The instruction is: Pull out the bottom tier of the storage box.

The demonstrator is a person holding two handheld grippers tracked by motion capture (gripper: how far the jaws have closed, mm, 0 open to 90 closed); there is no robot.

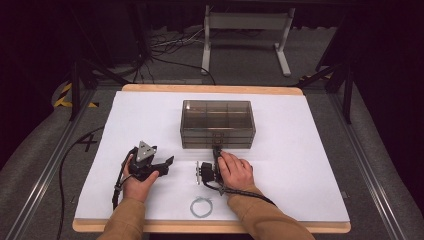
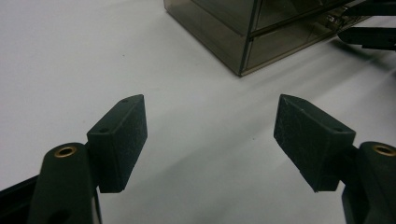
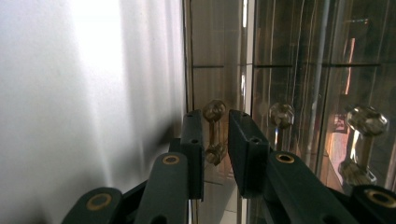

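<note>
A smoky see-through drawer box [image 1: 217,124] stands at the middle of the white-covered table [image 1: 300,165]. My right gripper [image 1: 217,151], rolled on its side, reaches the box's lower front. In the right gripper view its jaws [image 3: 215,126] sit closed around a drawer handle [image 3: 215,112] with faceted knobs; two similar handles [image 3: 281,115] lie beside it. My left gripper [image 1: 167,166] rests on the table left of the box, held in a hand. Its jaws [image 2: 210,135] stand wide open over bare white surface, with the box's corner [image 2: 243,28] ahead and the right gripper [image 2: 369,35] at the far right.
A small coil of wire [image 1: 201,206] lies near the table's front edge between the two forearms. Cables and a white desk frame [image 1: 245,30] are on the floor behind the table. Metal rails run along both sides.
</note>
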